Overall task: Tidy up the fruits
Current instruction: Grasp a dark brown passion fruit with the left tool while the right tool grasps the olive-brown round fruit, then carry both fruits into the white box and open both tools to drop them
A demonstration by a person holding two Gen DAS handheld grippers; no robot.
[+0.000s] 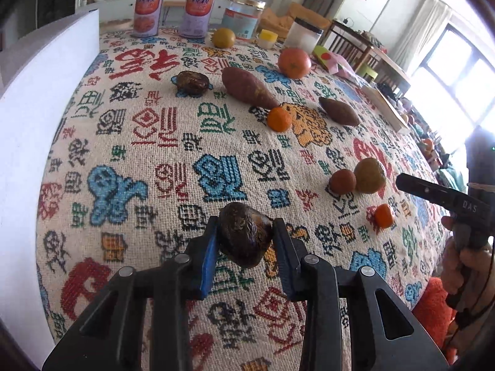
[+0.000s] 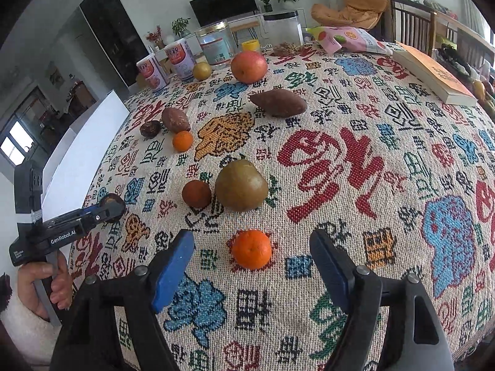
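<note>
My left gripper (image 1: pixel 244 232) is shut on a dark, wrinkled passion fruit (image 1: pixel 244 235), held just above the patterned tablecloth (image 1: pixel 185 142). The right wrist view shows the same gripper (image 2: pixel 108 208) and fruit (image 2: pixel 113 202) at far left. My right gripper (image 2: pixel 252 235) stands open, with a small orange (image 2: pixel 252 249) lying on the cloth between its blue pads (image 2: pixel 173 262), untouched. Beyond it sit a green-brown pear (image 2: pixel 241 185) and a round brown fruit (image 2: pixel 196 194). Farther back are a second small orange (image 2: pixel 182 140), two sweet potatoes (image 2: pixel 278 102), another passion fruit (image 2: pixel 150 128) and a large orange (image 2: pixel 249 66).
Two cans (image 2: pixel 179 58), a glass jar (image 2: pixel 216 43), a clear tub (image 2: pixel 283 27), a yellow fruit (image 2: pixel 201 70) and a snack bag (image 2: pixel 346 40) line the far edge. A book (image 2: pixel 433 77) lies at right. A white board (image 1: pixel 40 99) stands along the left edge.
</note>
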